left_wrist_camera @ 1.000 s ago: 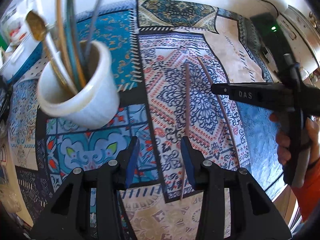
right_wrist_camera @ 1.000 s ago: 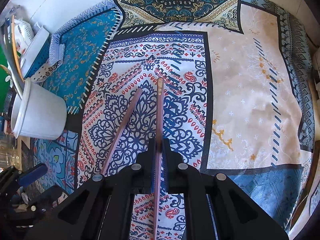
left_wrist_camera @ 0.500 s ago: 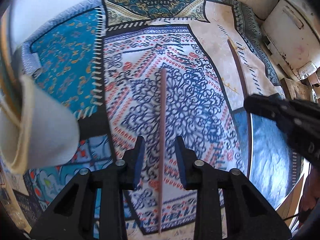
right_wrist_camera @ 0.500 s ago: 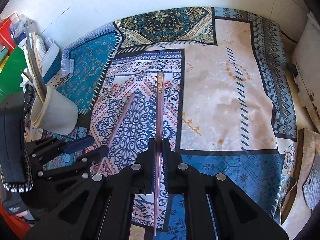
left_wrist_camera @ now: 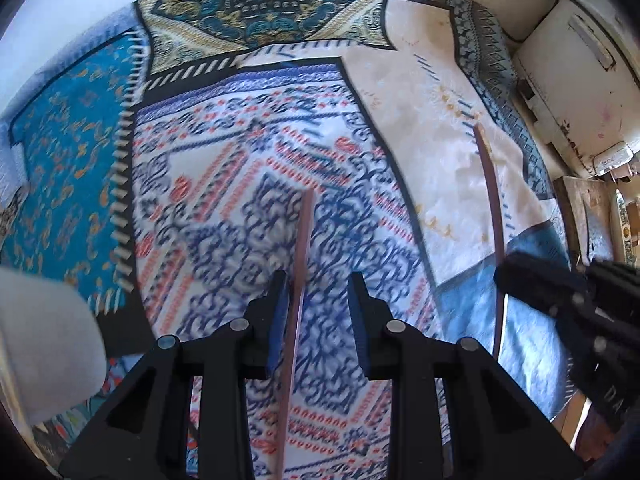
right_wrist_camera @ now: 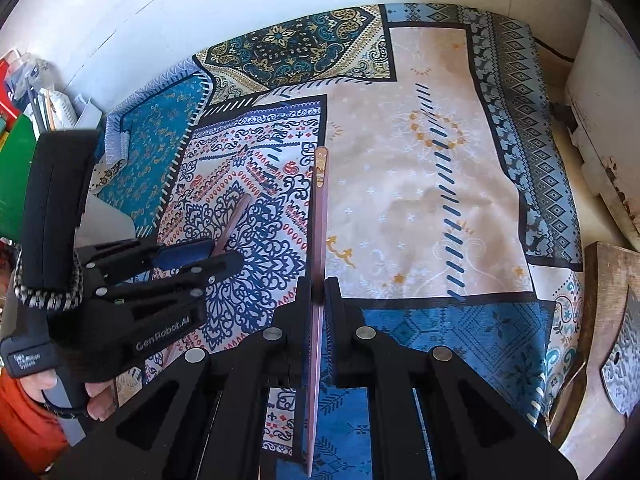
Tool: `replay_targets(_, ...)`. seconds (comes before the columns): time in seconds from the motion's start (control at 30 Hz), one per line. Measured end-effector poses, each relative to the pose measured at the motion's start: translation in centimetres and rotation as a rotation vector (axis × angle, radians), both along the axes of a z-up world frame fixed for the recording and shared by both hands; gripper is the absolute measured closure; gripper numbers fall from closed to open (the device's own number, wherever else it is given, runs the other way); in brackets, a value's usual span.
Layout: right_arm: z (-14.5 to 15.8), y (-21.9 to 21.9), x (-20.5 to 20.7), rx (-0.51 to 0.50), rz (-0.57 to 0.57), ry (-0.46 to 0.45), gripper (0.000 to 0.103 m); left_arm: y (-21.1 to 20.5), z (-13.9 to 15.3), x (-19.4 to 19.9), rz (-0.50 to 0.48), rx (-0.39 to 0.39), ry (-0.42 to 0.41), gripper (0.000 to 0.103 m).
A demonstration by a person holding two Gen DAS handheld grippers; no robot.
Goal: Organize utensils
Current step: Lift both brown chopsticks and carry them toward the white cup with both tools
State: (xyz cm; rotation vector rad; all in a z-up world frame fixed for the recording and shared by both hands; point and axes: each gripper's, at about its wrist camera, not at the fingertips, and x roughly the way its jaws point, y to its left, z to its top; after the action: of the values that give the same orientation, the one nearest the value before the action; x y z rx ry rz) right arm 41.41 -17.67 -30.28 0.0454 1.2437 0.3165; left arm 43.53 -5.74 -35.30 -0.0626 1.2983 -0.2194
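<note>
My right gripper [right_wrist_camera: 317, 304] is shut on a pink-brown chopstick [right_wrist_camera: 320, 216] and holds it above the patterned cloth; the stick also shows in the left wrist view [left_wrist_camera: 490, 184], with the right gripper [left_wrist_camera: 560, 300] at the right. My left gripper [left_wrist_camera: 318, 308] is open around the second chopstick [left_wrist_camera: 302, 240], which runs between its fingers, close to the left pad [left_wrist_camera: 279, 316]. In the right wrist view the left gripper [right_wrist_camera: 192, 258] sits at the left over that chopstick [right_wrist_camera: 236, 216]. The white utensil cup [left_wrist_camera: 44, 340] is at the lower left.
A patterned patchwork cloth [right_wrist_camera: 420, 184] covers the table. A white wall runs along the back. White boxes [left_wrist_camera: 580, 92] stand at the right. A wooden board [right_wrist_camera: 608, 320] lies at the right edge. Green and red clutter [right_wrist_camera: 16, 152] is at the far left.
My right gripper has lifted its chopstick up and away to the right. My left gripper has moved over the second chopstick and its fingers have narrowed around it. The cup has slid out to the left.
</note>
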Motion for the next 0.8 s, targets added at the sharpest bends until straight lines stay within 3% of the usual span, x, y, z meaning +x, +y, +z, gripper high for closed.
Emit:
replay_targets(0.1,-0.2,-0.6,-0.1,-0.001,-0.008,0.005,0.097,-0.2,-0.2,1.1,0.014,-0.042,-0.001,0.075)
replay_targets(0.13,-0.4,-0.8,-0.1,0.002,-0.012,0.011,0.097,-0.2,-0.2,1.3,0.024,-0.054,0.002,0.080)
replay_targets(0.17,-0.4,-1.0,-0.1,0.002,-0.017,0.013,0.097,-0.1,-0.3,1.5,0.034,-0.055,0.007,0.094)
replay_targets(0.23,-0.6,-1.2,-0.1,0.005,-0.022,0.019,0.097,0.3,-0.5,1.8,0.047,-0.071,0.019,0.098)
replay_targets(0.63,-3.3,1.6,0.9,0.018,0.017,0.099,0.097,2.6,0.7,-0.9,0.070,-0.042,-0.025,0.099)
replay_targets(0.8,-3.5,3.6,2.1,-0.015,0.046,0.089,0.097,3.5,1.2,-1.8,0.070,-0.039,-0.040,0.099)
